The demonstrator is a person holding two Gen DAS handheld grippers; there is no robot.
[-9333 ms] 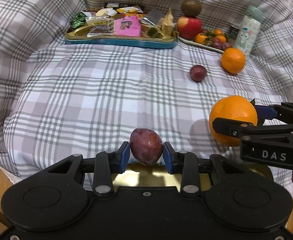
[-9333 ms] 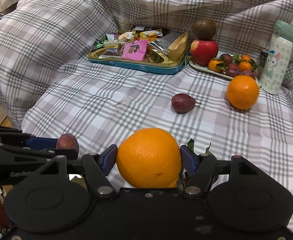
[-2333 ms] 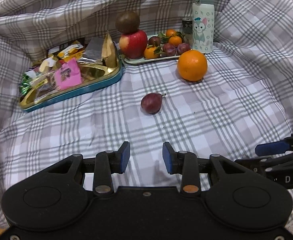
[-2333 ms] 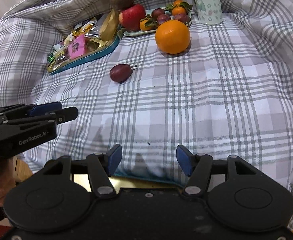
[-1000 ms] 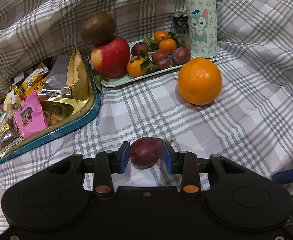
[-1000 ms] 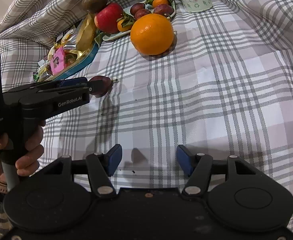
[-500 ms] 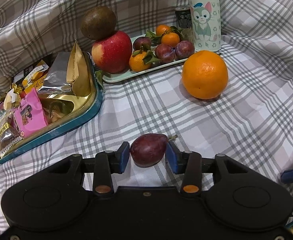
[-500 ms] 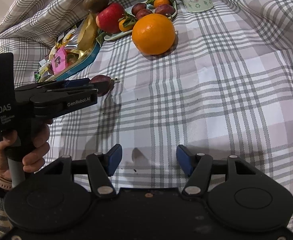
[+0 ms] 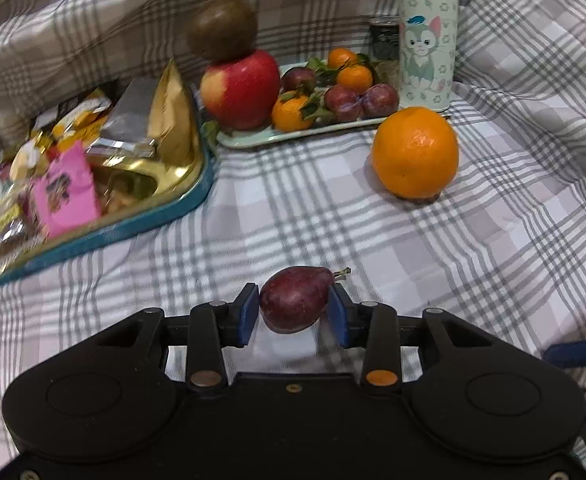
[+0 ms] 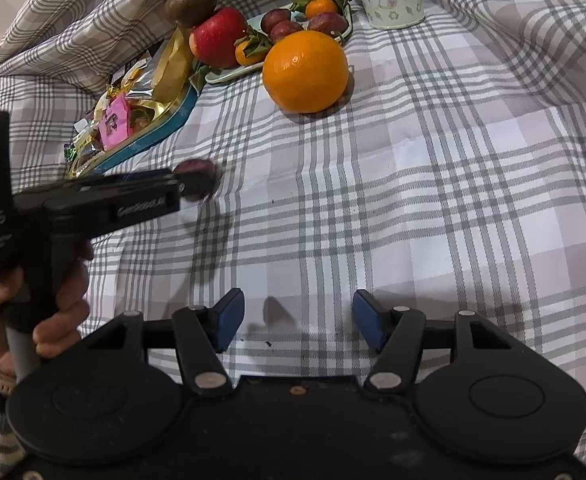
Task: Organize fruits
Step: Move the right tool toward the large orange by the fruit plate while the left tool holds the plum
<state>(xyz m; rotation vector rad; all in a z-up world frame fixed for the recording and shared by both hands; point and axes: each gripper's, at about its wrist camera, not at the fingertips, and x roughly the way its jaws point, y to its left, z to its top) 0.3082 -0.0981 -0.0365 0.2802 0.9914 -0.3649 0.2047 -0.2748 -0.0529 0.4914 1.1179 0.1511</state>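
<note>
Left gripper (image 9: pixel 293 309) has just been closing its blue pads on the dark red plum (image 9: pixel 295 298), which sits pinched between them on the plaid cloth (image 9: pixel 473 248). Ahead waits the pale tray (image 9: pixel 293 136) already holding plums, tangerines and an apple; ahead-right lies a loose orange (image 9: pixel 415 152). Right gripper (image 10: pixel 297 320) gapes empty.

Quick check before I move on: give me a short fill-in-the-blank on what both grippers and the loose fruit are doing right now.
1. The left gripper has a dark red ____ between its pads.
2. The right gripper is open and holds ____.
3. The big orange sits on the checked ____, just outside the fruit tray.
4. A brown fruit is stacked on the red ____.

Missing words: plum; nothing; cloth; apple
</note>
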